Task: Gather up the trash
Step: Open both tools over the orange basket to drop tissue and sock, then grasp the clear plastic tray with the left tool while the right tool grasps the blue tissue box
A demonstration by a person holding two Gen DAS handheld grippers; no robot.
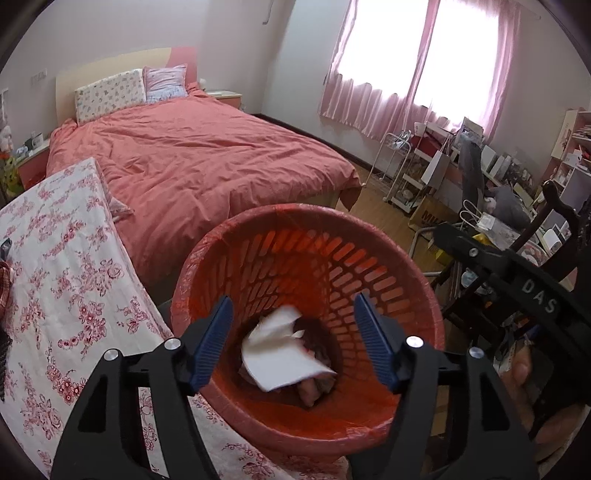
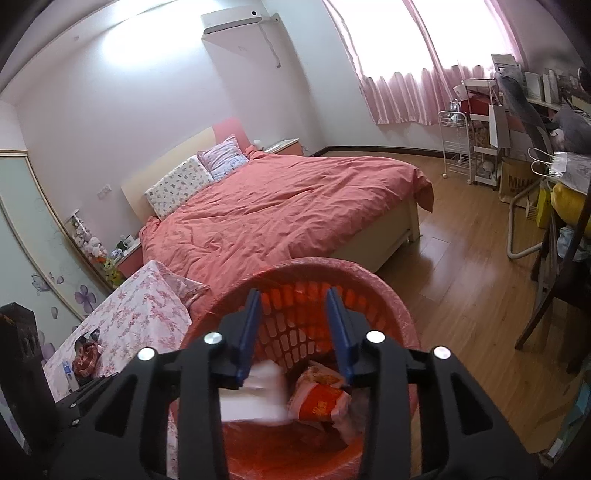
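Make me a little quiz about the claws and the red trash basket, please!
1. True or false: the left claw is squeezing the white paper.
2. What colour is the basket? A) blue B) red C) green
3. Where is the white paper: on the bed or in the basket?

Key
1. False; both the left claw and the right claw are open and empty.
2. B
3. In the basket.

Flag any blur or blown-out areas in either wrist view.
Left wrist: white paper in the red trash basket is motion-smeared; window blown out behind pink curtains. Right wrist: the paper is blurred too; window clipped, glare on the wall. Fisheye bends both.
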